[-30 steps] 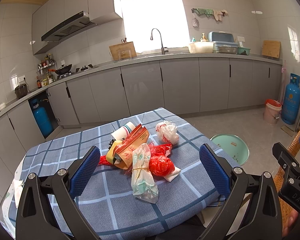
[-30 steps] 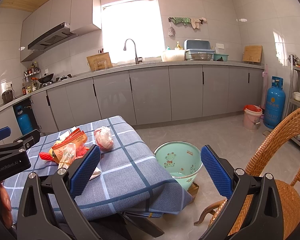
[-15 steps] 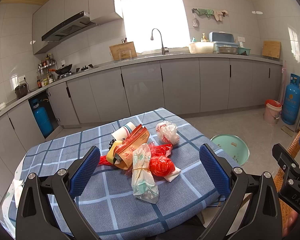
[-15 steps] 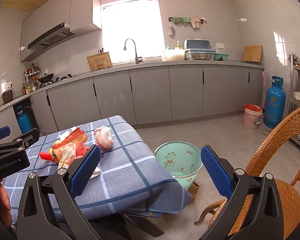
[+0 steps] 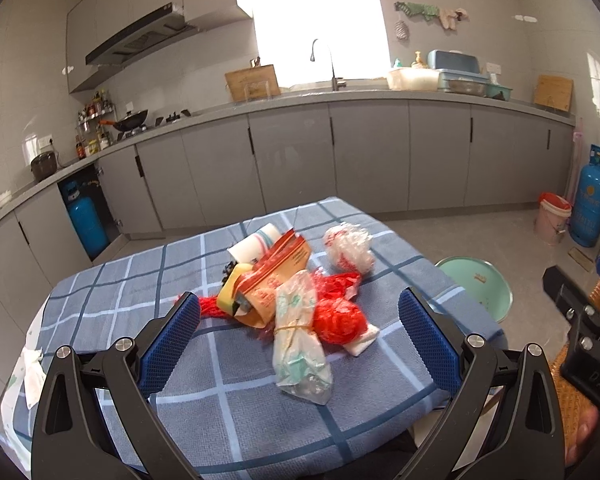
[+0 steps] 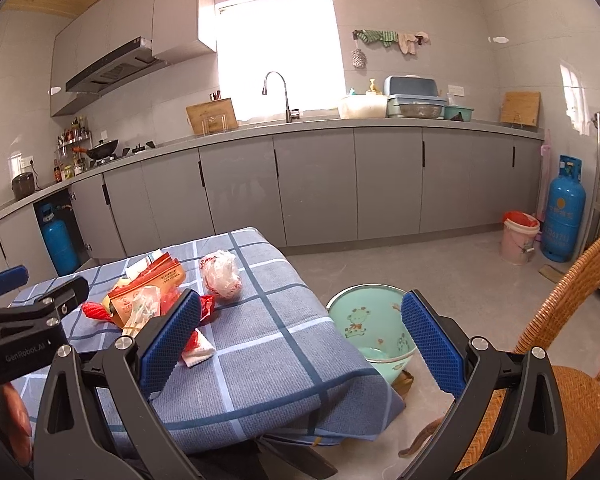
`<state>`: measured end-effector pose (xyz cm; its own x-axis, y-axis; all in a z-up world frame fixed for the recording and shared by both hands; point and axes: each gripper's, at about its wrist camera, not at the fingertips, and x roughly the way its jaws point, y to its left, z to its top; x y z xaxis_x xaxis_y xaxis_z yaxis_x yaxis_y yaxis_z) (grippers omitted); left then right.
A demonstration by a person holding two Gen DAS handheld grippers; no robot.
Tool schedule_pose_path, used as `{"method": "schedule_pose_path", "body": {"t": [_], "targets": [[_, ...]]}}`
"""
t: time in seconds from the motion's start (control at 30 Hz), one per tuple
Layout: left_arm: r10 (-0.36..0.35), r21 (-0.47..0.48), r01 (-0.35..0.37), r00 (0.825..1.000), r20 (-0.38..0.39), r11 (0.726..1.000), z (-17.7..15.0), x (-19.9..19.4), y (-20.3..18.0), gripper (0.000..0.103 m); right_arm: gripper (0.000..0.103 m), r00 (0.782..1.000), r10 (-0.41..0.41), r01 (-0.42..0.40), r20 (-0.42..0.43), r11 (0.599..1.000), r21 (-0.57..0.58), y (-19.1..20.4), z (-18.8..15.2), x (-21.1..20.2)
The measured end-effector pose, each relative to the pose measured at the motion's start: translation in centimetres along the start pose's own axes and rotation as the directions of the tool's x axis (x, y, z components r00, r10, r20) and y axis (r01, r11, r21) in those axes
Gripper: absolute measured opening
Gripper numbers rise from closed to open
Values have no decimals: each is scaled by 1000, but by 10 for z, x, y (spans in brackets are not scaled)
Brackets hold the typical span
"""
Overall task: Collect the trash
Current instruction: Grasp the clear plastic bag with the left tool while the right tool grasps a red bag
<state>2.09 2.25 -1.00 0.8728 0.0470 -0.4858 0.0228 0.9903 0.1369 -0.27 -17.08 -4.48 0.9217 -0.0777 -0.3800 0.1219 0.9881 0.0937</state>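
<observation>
A heap of trash lies on the blue checked tablecloth (image 5: 228, 396): a clear plastic bag (image 5: 300, 344) tied with a band, a red crumpled bag (image 5: 340, 320), an orange snack packet (image 5: 276, 276), a yellow sponge (image 5: 232, 292) and a white cup (image 5: 256, 242). A white-and-red balled bag (image 5: 348, 248) sits apart, further back right. My left gripper (image 5: 300, 336) stands open just in front of the heap, holding nothing. My right gripper (image 6: 300, 340) is open over the table's right edge (image 6: 332, 344), beside the mint green bin (image 6: 370, 328) on the floor.
Grey cabinets and a counter (image 6: 340, 124) with a sink run along the far wall. A wicker chair (image 6: 572, 360) stands at the right. A pink bucket (image 6: 520, 236) and a blue gas cylinder (image 6: 566, 208) stand at the far right. A white cloth (image 5: 32, 372) hangs at the table's left edge.
</observation>
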Motion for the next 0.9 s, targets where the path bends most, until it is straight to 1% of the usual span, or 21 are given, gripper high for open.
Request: {"method": "schedule_pose_path", "body": {"t": [0.17, 0.33, 0.43, 0.57, 0.67, 0.83, 0.9], "targets": [[68, -56, -72, 996, -63, 996, -10, 34, 35, 98, 98, 999, 13, -15, -47, 999, -50, 18, -2, 28], [140, -112, -156, 980, -143, 981, -26, 70, 75, 98, 98, 995, 28, -35, -93, 997, -71, 32, -7, 58], [164, -142, -189, 972, -171, 972, -33, 88, 96, 98, 98, 991, 41, -52, -125, 995, -91, 43, -11, 75], [175, -157, -208, 964, -201, 965, -37, 108, 108, 97, 98, 984, 65, -83, -164, 990, -110, 57, -16, 98], [176, -154, -211, 961, -215, 965, -39, 118, 111, 97, 98, 975, 104, -128, -197, 985, -114, 71, -17, 113], [161, -147, -199, 958, -236, 969, -45, 125, 107, 97, 98, 962, 148, -186, -228, 970, -153, 95, -20, 131], [150, -145, -189, 958, -246, 971, -46, 129, 102, 97, 98, 950, 171, -215, -260, 965, -152, 101, -23, 141]]}}
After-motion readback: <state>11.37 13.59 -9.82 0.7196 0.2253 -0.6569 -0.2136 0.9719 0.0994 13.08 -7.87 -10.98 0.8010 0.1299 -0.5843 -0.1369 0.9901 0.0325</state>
